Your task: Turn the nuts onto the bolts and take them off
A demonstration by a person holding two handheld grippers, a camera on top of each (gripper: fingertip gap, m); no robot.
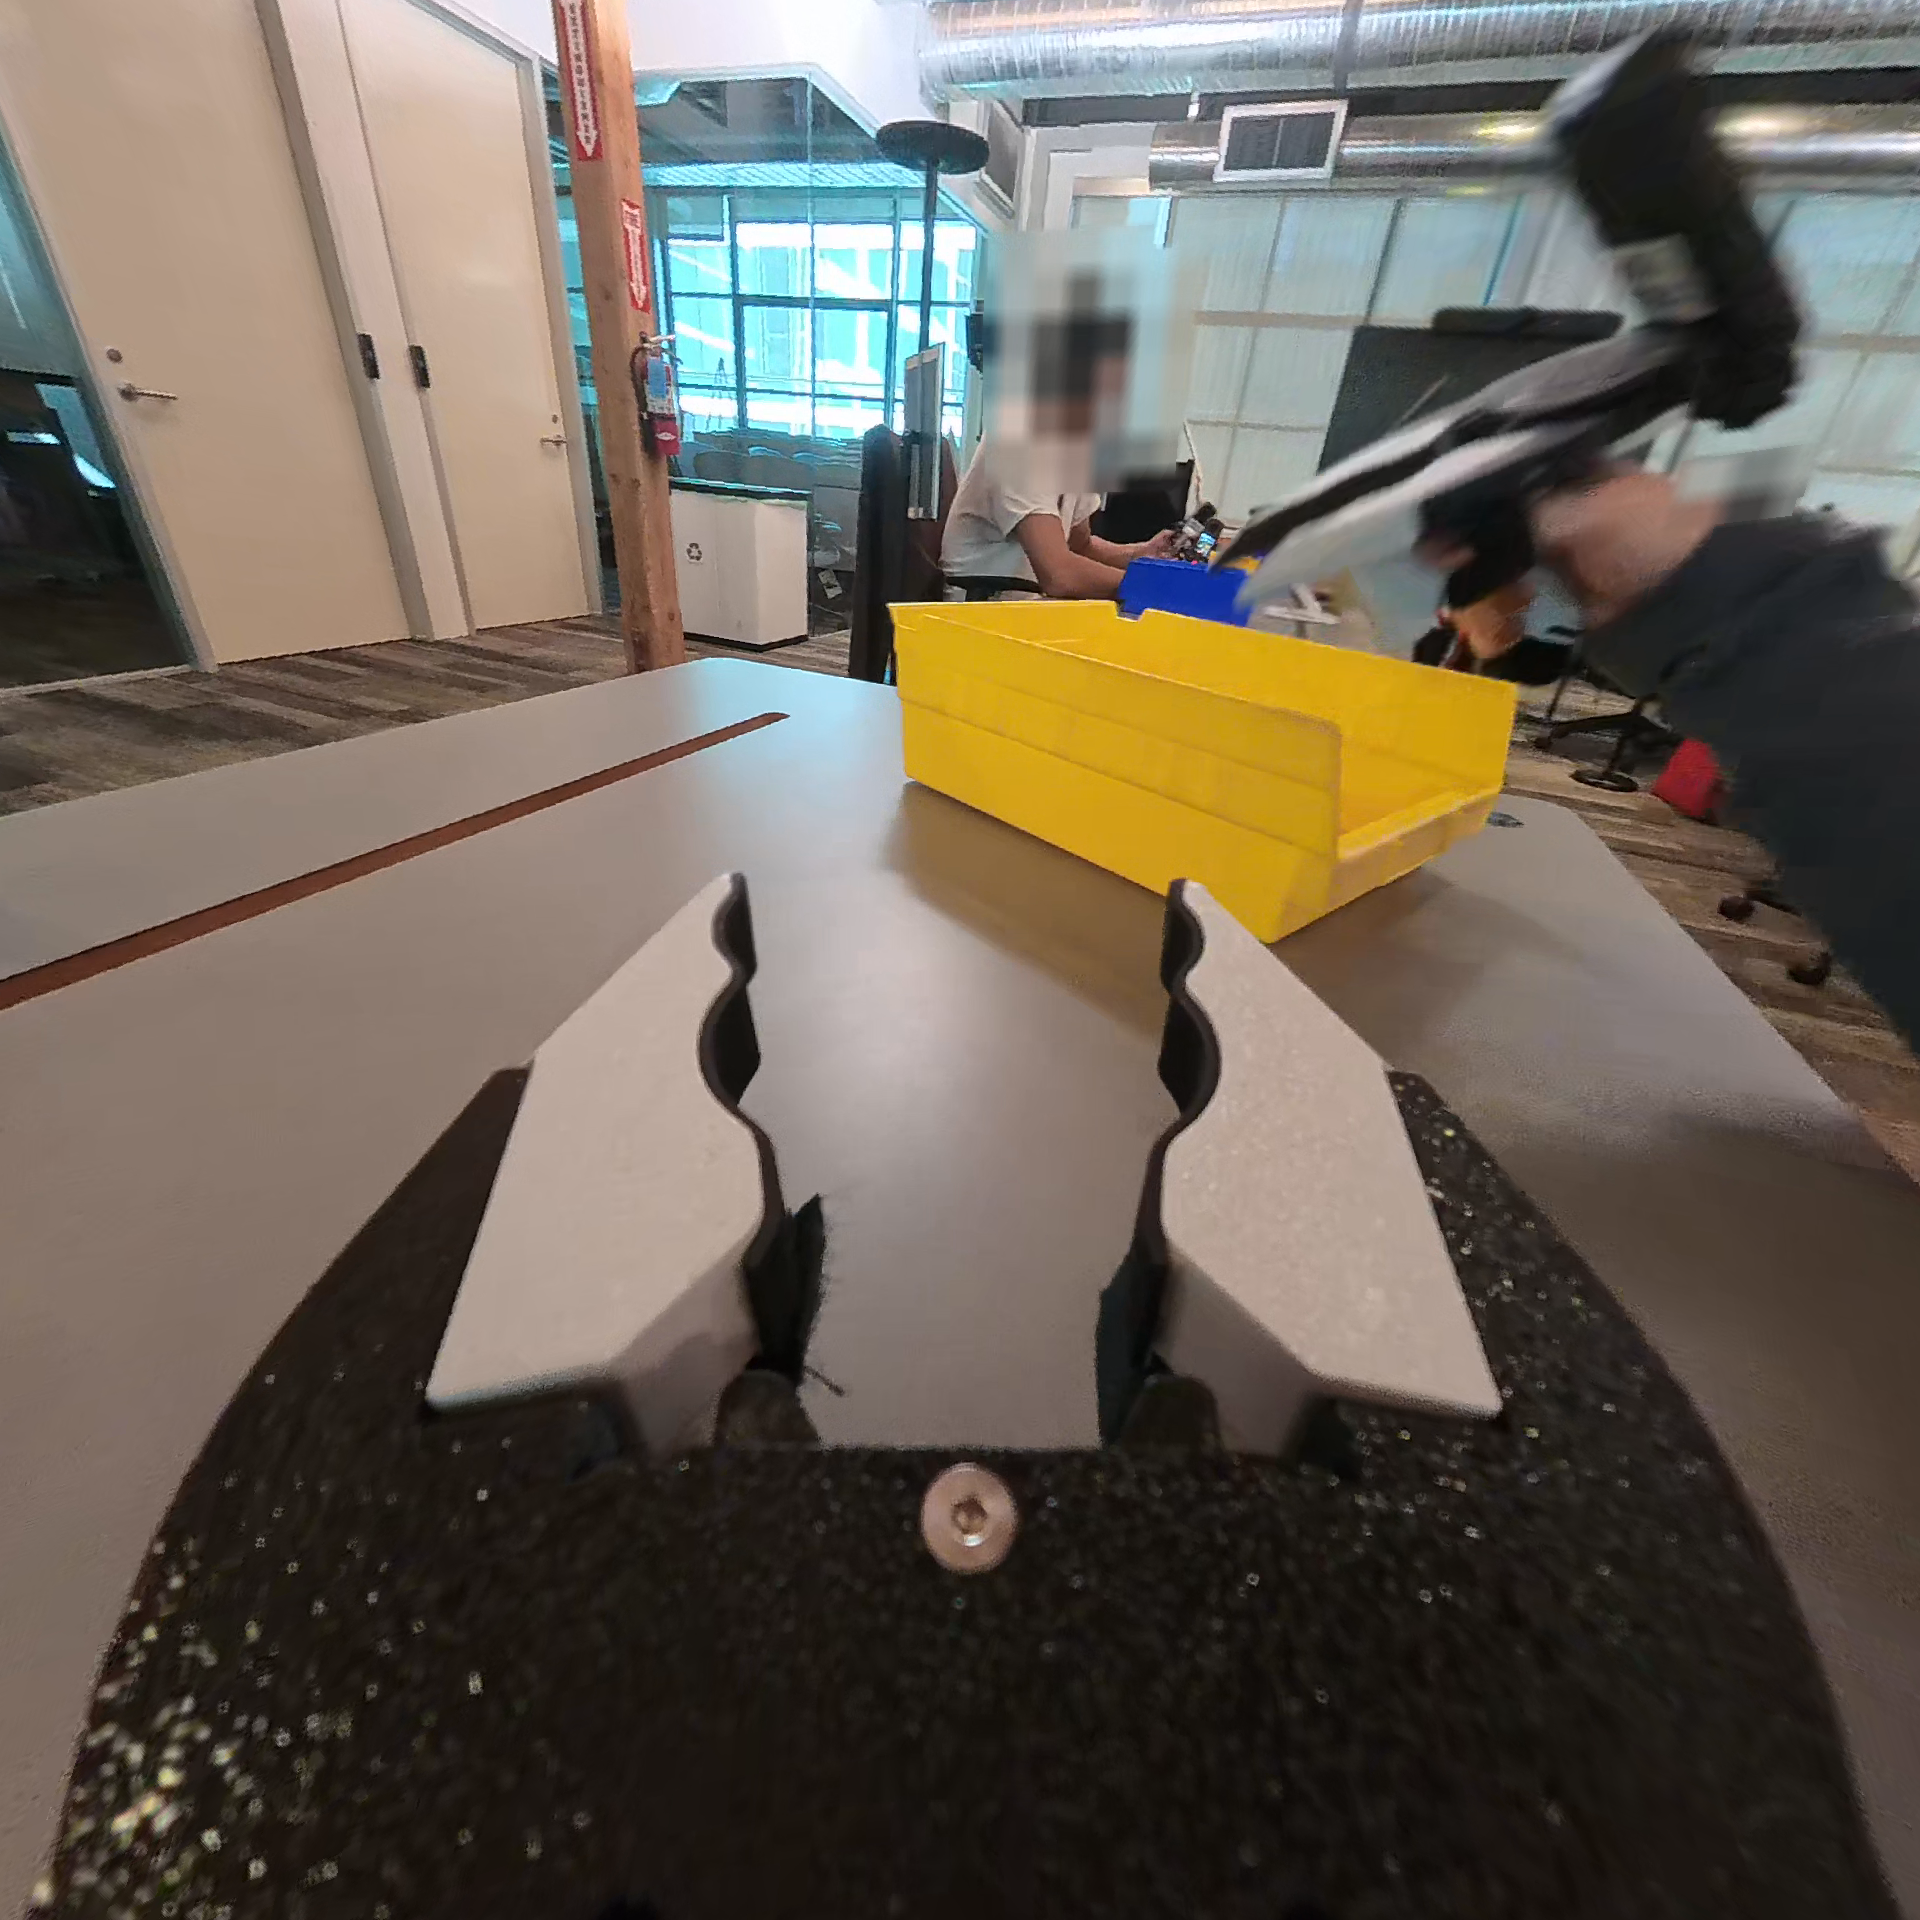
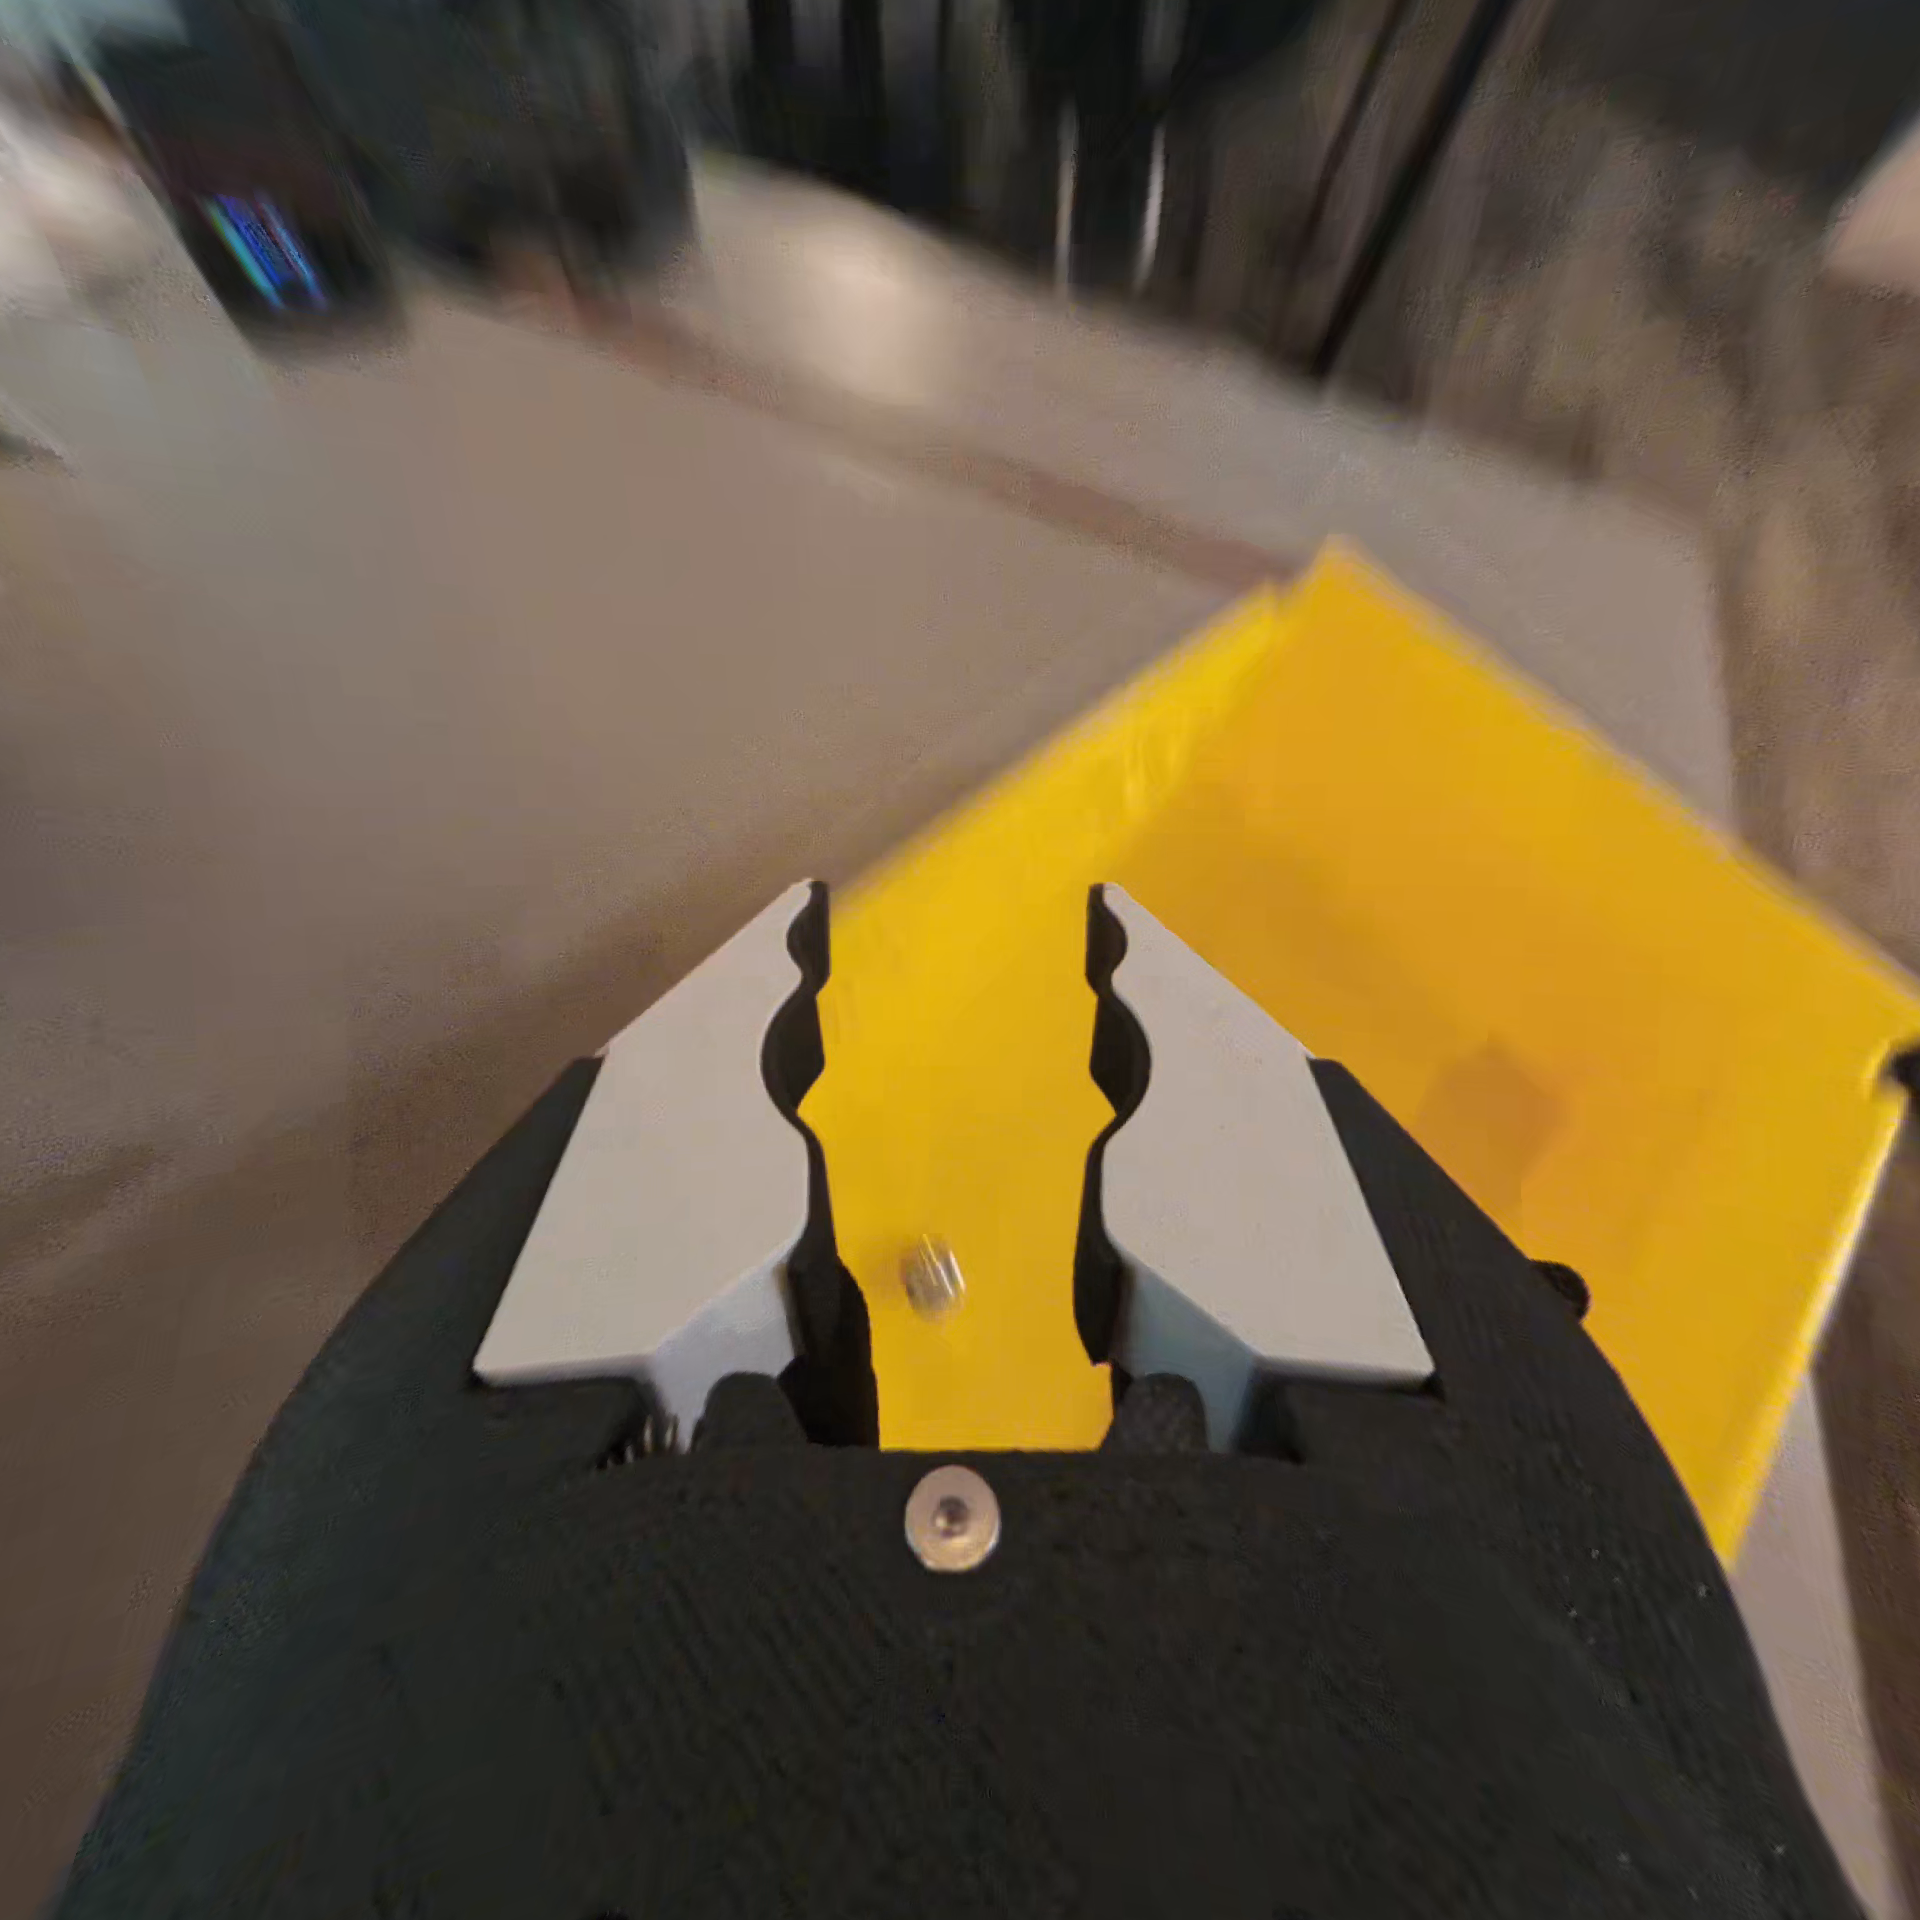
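A yellow plastic bin (image 1: 1164, 758) stands on the grey table (image 1: 312, 1091). My left gripper (image 1: 956, 904) is open and empty, low over the table, short of the bin. My right gripper (image 2: 956, 894) is open and empty, held above the yellow bin (image 2: 1403, 935). In the left wrist view the right gripper (image 1: 1247, 582) hangs blurred above the bin's far side, held by a hand. A small silver metal piece (image 2: 932, 1276), a nut or bolt, lies on the bin floor between the right fingers. The right wrist view is blurred by motion.
A blue bin (image 1: 1179, 587) sits behind the yellow one. A person (image 1: 1023, 509) sits at a desk beyond the table. A brown seam (image 1: 395, 852) runs across the table at left. A wooden post (image 1: 623, 343) and doors stand behind. There is about 25 cm between the tips of the two grippers.
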